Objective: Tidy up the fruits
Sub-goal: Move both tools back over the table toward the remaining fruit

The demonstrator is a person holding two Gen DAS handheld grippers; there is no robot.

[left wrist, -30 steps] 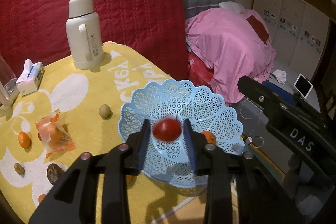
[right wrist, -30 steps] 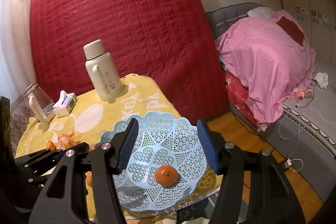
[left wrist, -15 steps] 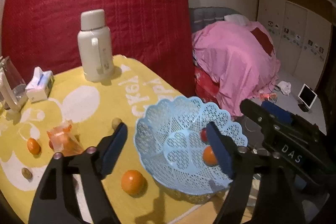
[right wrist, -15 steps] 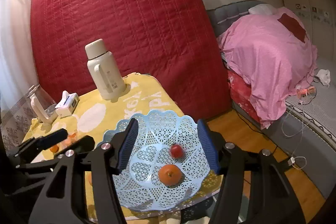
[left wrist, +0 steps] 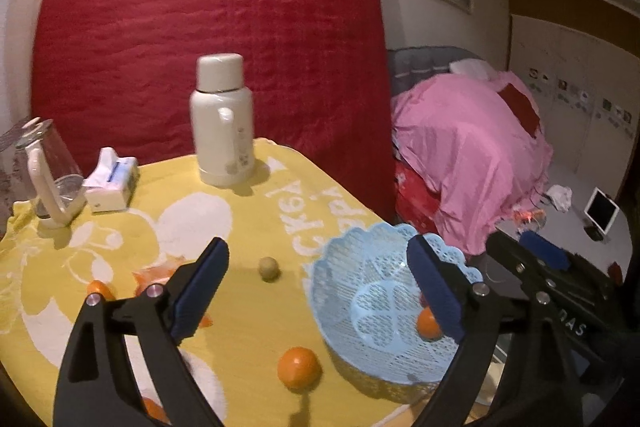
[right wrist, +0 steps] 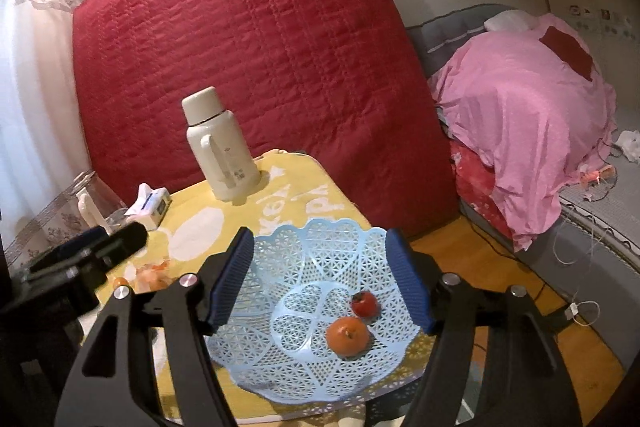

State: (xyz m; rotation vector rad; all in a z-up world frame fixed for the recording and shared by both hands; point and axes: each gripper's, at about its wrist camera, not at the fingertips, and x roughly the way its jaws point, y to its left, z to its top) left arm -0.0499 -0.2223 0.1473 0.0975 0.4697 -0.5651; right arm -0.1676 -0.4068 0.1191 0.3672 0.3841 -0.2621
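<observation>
Both claws wide open, empty: left claw, right claw. Next: grab orange bottom centre, drop in basket.

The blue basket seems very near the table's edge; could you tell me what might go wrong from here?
1. The blue basket overhangs the table's front edge, so a nudge from either open gripper could tip it, spilling the orange and red fruit.
2. The loose orange lies close to that edge and may roll off if the left gripper closes off-centre.
3. The yellow cloth could slide if dragged.
</observation>
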